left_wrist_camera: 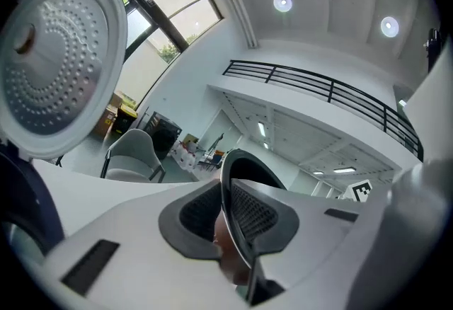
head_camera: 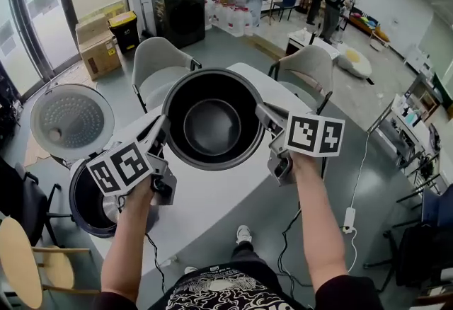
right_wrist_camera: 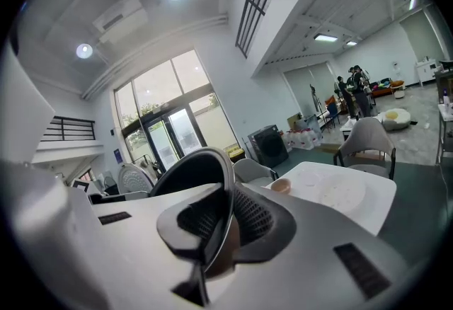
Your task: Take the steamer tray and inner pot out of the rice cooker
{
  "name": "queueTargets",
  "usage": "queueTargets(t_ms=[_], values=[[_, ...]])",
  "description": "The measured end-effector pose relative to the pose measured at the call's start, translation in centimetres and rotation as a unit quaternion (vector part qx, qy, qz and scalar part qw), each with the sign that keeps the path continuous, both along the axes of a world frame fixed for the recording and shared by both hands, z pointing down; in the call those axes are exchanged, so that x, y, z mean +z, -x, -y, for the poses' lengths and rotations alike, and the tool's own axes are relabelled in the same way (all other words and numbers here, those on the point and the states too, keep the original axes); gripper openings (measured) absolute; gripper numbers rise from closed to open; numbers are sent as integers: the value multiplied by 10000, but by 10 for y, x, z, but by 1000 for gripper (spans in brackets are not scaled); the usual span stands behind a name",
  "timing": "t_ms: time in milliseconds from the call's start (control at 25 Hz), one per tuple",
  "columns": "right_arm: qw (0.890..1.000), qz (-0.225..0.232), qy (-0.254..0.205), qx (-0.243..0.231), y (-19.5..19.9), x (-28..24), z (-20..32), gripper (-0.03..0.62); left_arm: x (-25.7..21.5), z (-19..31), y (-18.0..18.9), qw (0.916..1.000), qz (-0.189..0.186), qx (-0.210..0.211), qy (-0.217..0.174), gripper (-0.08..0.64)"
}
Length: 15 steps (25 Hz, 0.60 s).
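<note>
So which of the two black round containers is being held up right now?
The inner pot, pinched at its rim by the left gripper and right gripper; the rice cooker stands at the left, lid open.

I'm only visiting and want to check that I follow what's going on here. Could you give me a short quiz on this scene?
1. True or false: the left gripper and the right gripper each clamp the rim of the inner pot.
2. The lid of the rice cooker is: A) swung open, B) shut, C) lying on the floor.
3. Fill in: in the head view the pot is held over the white ____.

Key: 1 true; 2 A; 3 table.
</note>
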State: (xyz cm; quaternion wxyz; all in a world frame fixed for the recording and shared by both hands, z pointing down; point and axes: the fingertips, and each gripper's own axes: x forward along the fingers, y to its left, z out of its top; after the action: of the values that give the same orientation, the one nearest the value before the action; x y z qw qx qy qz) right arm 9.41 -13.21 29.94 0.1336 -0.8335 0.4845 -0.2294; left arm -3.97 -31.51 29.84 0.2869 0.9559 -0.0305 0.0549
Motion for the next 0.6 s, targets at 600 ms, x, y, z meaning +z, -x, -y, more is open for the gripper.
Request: queueTargets(t_ms=[600], values=[[9898, 1029, 724, -674, -213, 141, -1, 58, 141, -19, -191, 9877, 1164, -782, 697, 51]])
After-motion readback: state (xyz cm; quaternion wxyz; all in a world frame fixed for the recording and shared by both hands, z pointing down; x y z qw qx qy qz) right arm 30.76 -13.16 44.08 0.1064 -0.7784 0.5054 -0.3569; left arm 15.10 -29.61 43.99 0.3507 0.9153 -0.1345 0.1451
